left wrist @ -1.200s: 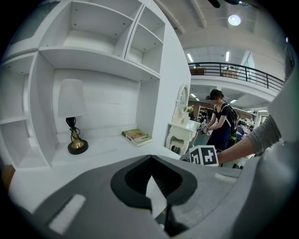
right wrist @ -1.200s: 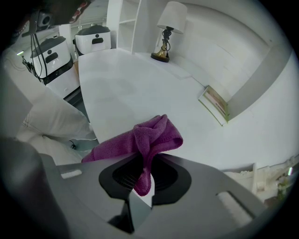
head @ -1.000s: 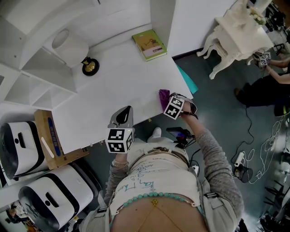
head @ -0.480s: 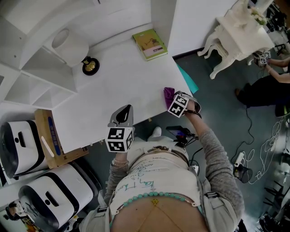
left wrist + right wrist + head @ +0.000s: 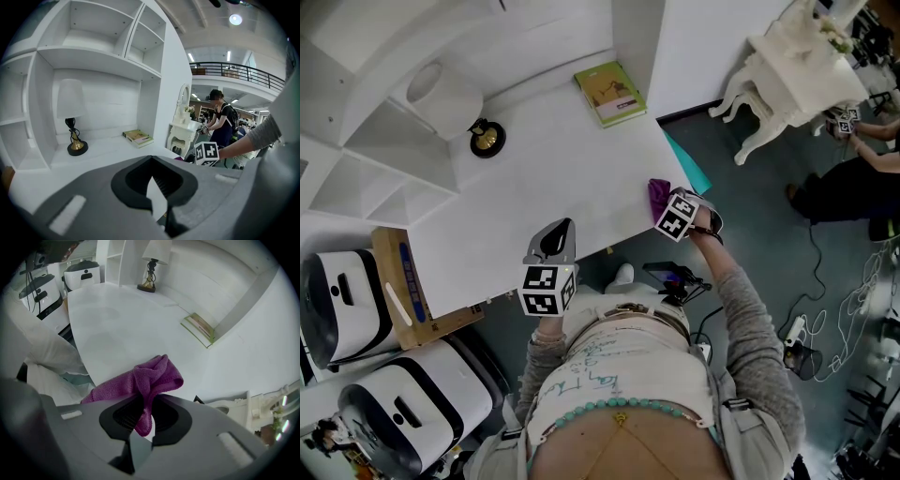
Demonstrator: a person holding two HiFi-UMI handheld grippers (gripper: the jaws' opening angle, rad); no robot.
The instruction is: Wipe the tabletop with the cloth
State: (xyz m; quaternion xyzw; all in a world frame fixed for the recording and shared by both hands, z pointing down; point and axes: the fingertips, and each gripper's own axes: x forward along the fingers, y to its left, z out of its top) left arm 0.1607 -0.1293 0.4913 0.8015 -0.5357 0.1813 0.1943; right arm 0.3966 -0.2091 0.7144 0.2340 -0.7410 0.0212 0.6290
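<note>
a white table (image 5: pixel 553 178) stands against white shelves (image 5: pixel 366 159). at its back a small lamp (image 5: pixel 487 138) with a dark round foot stands near the shelves, and a green book (image 5: pixel 609 92) lies flat in the far right corner, well apart from the lamp. the rest of the top is bare, with nothing between the cloth and either of them. beside the table's left end a cardboard box (image 5: pixel 405 289) leans by two white machines (image 5: pixel 356 292). something teal (image 5: pixel 687 166) shows just past the right edge. a white dressing table (image 5: pixel 787 66) stands well off to the right, with another person (image 5: pixel 861 178) near it.

the purple cloth (image 5: pixel 659 194) sits at the table's front right corner, at the edge. the right claw (image 5: pixel 668 204) is clenched on it: in the right gripper view a fold of cloth (image 5: pixel 149 385) hangs down between the jaws while the bunched bulk lies ahead of them. there its long axis runs from lower left to upper right, the rounded folded end pointing toward the book's side of the table.

the left claw (image 5: pixel 555 239) hangs at the front edge near the middle, well apart from the cloth. in the left gripper view its jaws are clenched with nothing between them (image 5: pixel 157 197).

the book's cover print and the blue label on the box are too small to read. each claw's cube bears black-and-white square markers.
</note>
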